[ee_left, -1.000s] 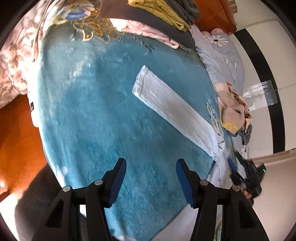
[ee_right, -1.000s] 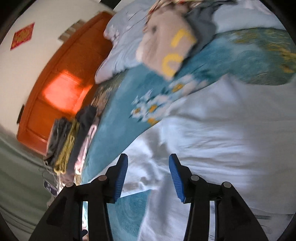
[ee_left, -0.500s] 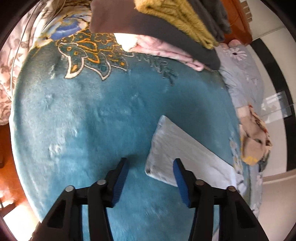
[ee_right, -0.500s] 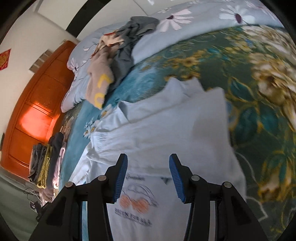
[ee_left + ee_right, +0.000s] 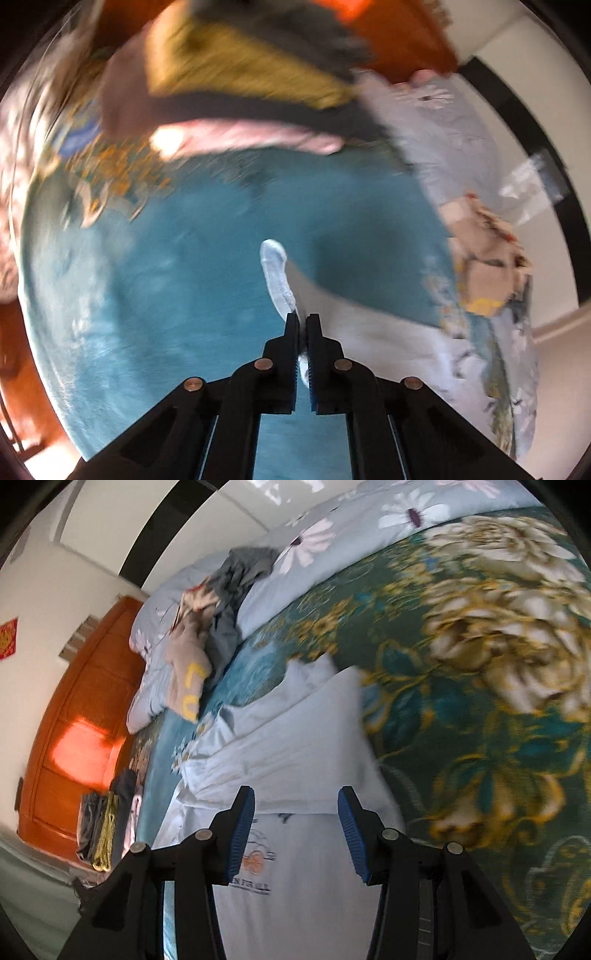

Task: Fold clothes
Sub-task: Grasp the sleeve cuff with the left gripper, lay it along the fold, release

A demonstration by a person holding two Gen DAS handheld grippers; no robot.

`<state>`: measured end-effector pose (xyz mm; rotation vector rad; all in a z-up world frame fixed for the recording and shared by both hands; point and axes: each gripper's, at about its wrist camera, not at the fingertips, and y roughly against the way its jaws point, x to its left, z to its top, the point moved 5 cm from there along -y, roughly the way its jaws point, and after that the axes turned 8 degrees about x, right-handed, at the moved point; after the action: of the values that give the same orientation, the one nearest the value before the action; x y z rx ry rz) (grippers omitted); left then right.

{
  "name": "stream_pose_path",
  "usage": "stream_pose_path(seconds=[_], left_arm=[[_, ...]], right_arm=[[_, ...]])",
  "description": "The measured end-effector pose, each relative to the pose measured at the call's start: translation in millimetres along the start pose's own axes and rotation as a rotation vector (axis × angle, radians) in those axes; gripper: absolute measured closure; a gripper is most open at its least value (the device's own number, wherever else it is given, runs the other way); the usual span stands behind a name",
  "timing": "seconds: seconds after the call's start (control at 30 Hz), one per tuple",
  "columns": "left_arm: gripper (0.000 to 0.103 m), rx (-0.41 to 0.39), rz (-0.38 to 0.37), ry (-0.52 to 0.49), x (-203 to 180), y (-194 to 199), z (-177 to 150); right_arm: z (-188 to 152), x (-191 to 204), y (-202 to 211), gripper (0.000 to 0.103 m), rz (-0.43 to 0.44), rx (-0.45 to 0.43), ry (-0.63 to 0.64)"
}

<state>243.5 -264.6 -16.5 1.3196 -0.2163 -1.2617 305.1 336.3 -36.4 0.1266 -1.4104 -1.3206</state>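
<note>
The left gripper (image 5: 302, 316) has just clamped down: a second ago its jaws stood wide above the teal blanket (image 5: 155, 295) with the sleeve (image 5: 275, 273) of the pale blue T-shirt (image 5: 295, 746) lying flat well ahead of it, half a second ago the sleeve's cuff lay just in front of the fingers, and now the jaws are pressed together on the cuff edge, with a strip of the fabric standing up ahead of the fingertips and the rest trailing off to the right, casting a shadow on the blanket beyond. The left-wrist view is smeared, and the stack of folded clothes (image 5: 251, 77) ahead of this gripper looms larger than before, so the hand has plainly been travelling while it closed. The right gripper (image 5: 296, 812) has swung across the bed too: earlier it looked at rumpled fabric close up, whereas now the shirt's body lies spread beneath and just ahead of it, printed logo (image 5: 255, 860) between and below its fingers, the other sleeve already turned in over the chest. Its jaws stand partly apart and hold nothing. The loose heap of unfolded clothes (image 5: 207, 635) sits well ahead and to its left, by the pillow end. I judge that the sleeve grab is done, and the next move is to carry that sleeve across onto the shirt's body; the risk is the thin cuff slipping out of so narrow a pinch.
</note>
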Motion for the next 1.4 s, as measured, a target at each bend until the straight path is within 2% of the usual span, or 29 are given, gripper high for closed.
stream_pose_path(seconds=[0.17,0.37,0.47,0.6,0.7,0.87,1.07,1.13,1.27,1.4], left_arm=[[0.099,-0.047,-0.150,-0.215,-119,35,2],[0.099,-0.002,-0.350,-0.447,-270,46,-32],[0.099,0.040,-0.392,-0.523,-324,36,-57],[0.099,0.125,-0.395,-0.616,-378,2,-104],[0.099,0.223,-0.364,-0.677,-401,-36,-154],[0.099,0.350,-0.255,-0.770,-404,-95,-233],[0.099,0.464,-0.220,-0.826,-411,-126,-303],[0.098,0.491,-0.218,-0.851,-414,-131,-320],[0.098,0.555,-0.158,-0.873,-411,-154,-344],[0.095,0.607,-0.152,-0.857,-398,-164,-354]], right_arm=[[-5,-29,18,0.055,0.030,-0.039,-0.079],[-13,-49,23,0.055,0.045,-0.020,-0.124],[-14,-59,32,0.055,0.055,-0.035,-0.142],[-16,-73,44,0.055,0.043,-0.046,-0.150],[-19,-88,50,0.055,0.030,-0.046,-0.184],[-26,-104,50,0.055,0.013,-0.025,-0.209],[-35,-116,46,0.055,0.020,-0.010,-0.236],[-36,-116,46,0.055,0.025,-0.013,-0.235],[-39,-116,47,0.055,0.026,-0.008,-0.224],[-41,-116,46,0.055,0.028,-0.006,-0.224]])
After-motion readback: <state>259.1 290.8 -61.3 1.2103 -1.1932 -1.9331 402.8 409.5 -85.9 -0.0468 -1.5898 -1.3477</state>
